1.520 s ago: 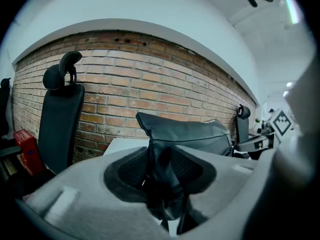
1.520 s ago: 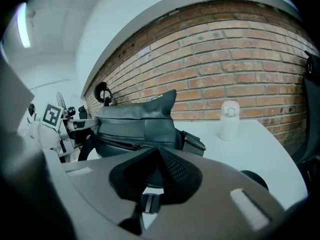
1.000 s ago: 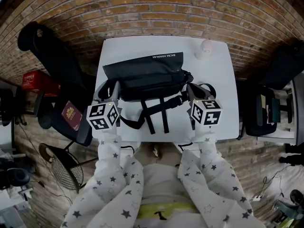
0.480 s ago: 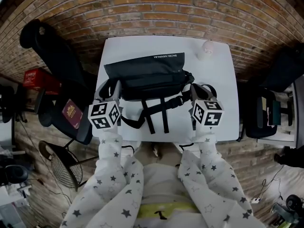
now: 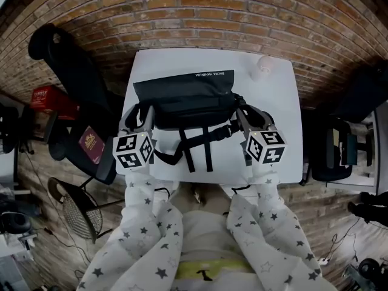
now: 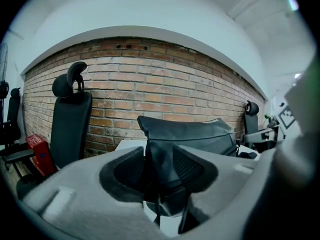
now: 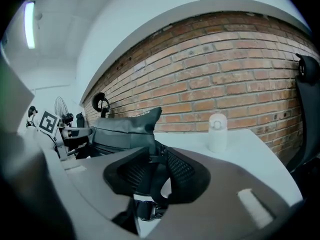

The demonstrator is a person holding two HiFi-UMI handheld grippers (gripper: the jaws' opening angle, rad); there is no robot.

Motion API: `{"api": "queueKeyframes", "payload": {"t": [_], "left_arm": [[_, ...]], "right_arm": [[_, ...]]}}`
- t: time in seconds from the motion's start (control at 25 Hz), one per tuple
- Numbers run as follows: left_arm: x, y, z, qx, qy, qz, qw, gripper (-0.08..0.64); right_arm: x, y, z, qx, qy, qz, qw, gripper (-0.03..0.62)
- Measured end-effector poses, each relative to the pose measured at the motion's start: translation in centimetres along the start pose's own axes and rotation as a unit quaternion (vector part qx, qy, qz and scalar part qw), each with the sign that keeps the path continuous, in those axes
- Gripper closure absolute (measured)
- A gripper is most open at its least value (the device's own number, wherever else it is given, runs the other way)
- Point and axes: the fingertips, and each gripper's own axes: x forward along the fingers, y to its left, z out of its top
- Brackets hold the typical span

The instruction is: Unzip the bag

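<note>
Brick wall [image 5: 206, 17] curves behind the white table [image 5: 282, 108] I am working at. My left gripper [image 6: 159, 165] has just been opening. Its jaws now stand wide, and the left end of the black bag [image 5: 185, 99] fills the space between the pads, though I would not call it gripped. My right gripper [image 7: 156, 170] has also just been opening. Its jaws are wide too, with the bag's black strap [image 7: 159, 179] hanging between them, and a sliver of white tabletop shows between the strap and the right pad, so that pad is clear of it.

From the head view the two grippers sit at opposite ends of the bag, each with its marker cube toward me, and both my star-patterned sleeves [image 5: 145, 223] lead back from them. The bag lies across the middle of the table with its long side facing me. Dark straps trail off its front toward the near edge. I cannot make out the zip from any view.

Further out, a small white bottle [image 5: 262, 66] stands upright near the far right corner of the table, well apart from the bag. A black office chair [image 5: 66, 71] stands left of the table, and a red box [image 5: 51, 99] lies beyond it.
</note>
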Motion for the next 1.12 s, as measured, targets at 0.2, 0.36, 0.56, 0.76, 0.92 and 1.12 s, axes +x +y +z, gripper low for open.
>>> {"api": "queueKeyframes", "payload": {"t": [0.2, 0.36, 0.56, 0.76, 0.92, 1.12], "left_arm": [[-1.9, -0.6, 0.6, 0.010, -0.012, 0.004, 0.9999, 0.439], [-3.0, -1.4, 0.9, 0.010, -0.023, -0.001, 0.9997, 0.513], [-4.3, -2.4, 2.0, 0.012, -0.035, -0.017, 0.9992, 0.560], [-5.4, -3.2, 3.8, 0.013, -0.054, -0.034, 0.9979, 0.561], [-6.3, -3.8, 5.5, 0.017, -0.067, -0.048, 0.9964, 0.561], [-7.1, -3.8, 7.5, 0.011, -0.090, -0.055, 0.9944, 0.561]], "right_arm": [[-1.2, -0.7, 2.0, -0.014, -0.039, -0.014, 0.999, 0.506], [-2.1, -0.5, 3.7, -0.021, -0.063, -0.007, 0.998, 0.552], [-2.8, 1.5, 5.7, -0.039, -0.090, 0.023, 0.995, 0.583], [-3.4, 3.7, 7.8, -0.035, -0.121, 0.051, 0.991, 0.584], [-4.0, 4.5, 9.0, -0.019, -0.140, 0.060, 0.988, 0.584], [-5.2, 5.0, 10.9, 0.001, -0.178, 0.064, 0.982, 0.584]]}}
